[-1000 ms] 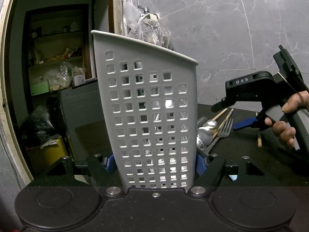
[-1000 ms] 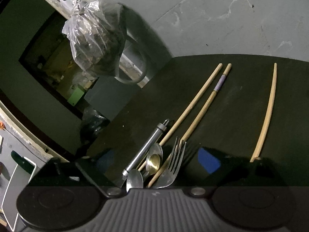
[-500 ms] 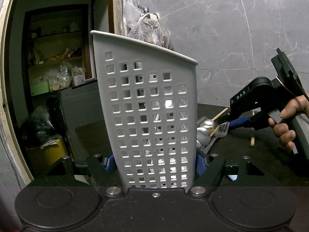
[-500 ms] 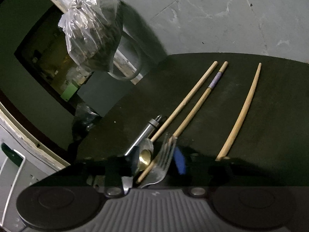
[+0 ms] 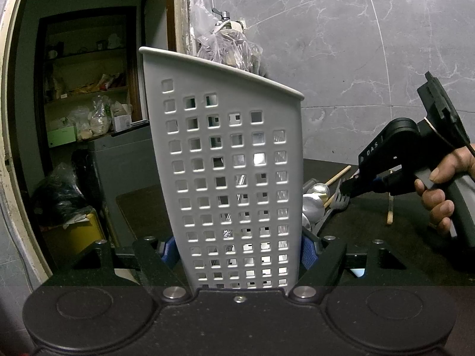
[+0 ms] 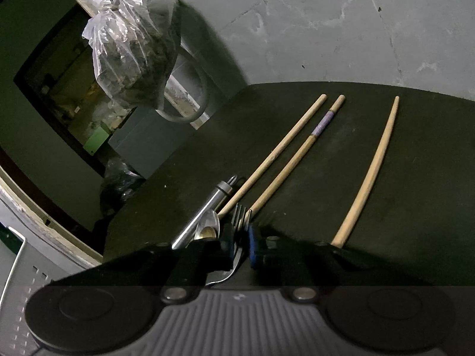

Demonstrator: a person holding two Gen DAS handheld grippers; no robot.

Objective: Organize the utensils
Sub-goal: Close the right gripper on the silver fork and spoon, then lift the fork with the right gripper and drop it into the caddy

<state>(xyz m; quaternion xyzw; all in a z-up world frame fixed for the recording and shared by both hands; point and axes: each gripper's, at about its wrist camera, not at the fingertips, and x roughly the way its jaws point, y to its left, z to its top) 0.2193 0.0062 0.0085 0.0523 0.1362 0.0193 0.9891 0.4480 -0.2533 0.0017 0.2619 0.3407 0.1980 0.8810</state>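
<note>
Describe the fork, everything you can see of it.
The fork is shiny metal with four tines, lying on the dark table among spoons and wooden chopsticks. Its tines point away from the right gripper, whose blue-padded jaws are closing around its neck. Its handle is hidden under the gripper.

The tall white perforated plastic caddy (image 5: pixel 234 184) blocks the near left. Bare dark tabletop (image 6: pixel 427 178) lies open far right, beyond the curved wooden stick (image 6: pixel 371 175).

left gripper (image 5: pixel 239 249) clamped wide; right gripper (image 6: pixel 240 244) closing (hand (image 5: pixel 442 190) squeezing its handle).
</note>
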